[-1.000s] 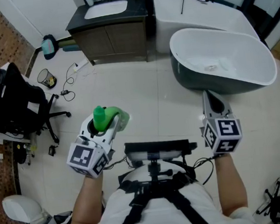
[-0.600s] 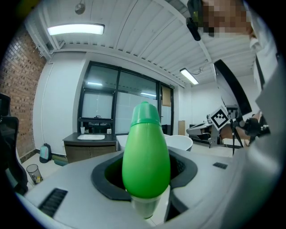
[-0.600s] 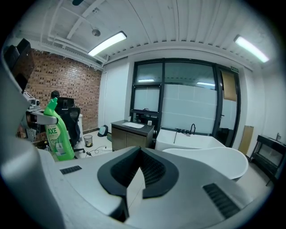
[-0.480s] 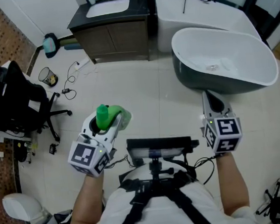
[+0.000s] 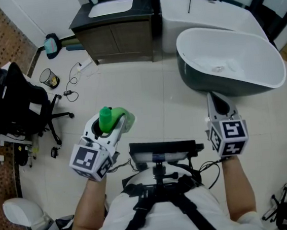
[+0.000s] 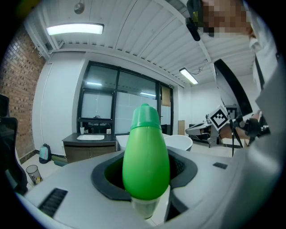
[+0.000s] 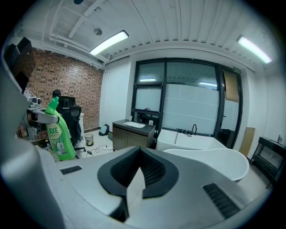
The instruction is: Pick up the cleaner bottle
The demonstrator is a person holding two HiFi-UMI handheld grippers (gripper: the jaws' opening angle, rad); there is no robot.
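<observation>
A green cleaner bottle [image 5: 111,120] with a green cap stands upright between the jaws of my left gripper [image 5: 115,125], which is shut on it and holds it in the air over the floor. In the left gripper view the bottle [image 6: 145,161] fills the middle, seated in the dark jaw pads. From the right gripper view the same bottle [image 7: 59,134] shows at far left with its white label. My right gripper [image 5: 217,104] is shut with nothing in it, held in front of the bathtub; its closed tips [image 7: 135,185] point toward the room.
A dark-sided white bathtub [image 5: 229,62] lies ahead on the right. A vanity with a sink [image 5: 114,25] stands at the back. A black office chair [image 5: 15,107], a small bin [image 5: 48,80] and cables [image 5: 74,83] are on the left. A toilet [image 5: 21,215] sits near left.
</observation>
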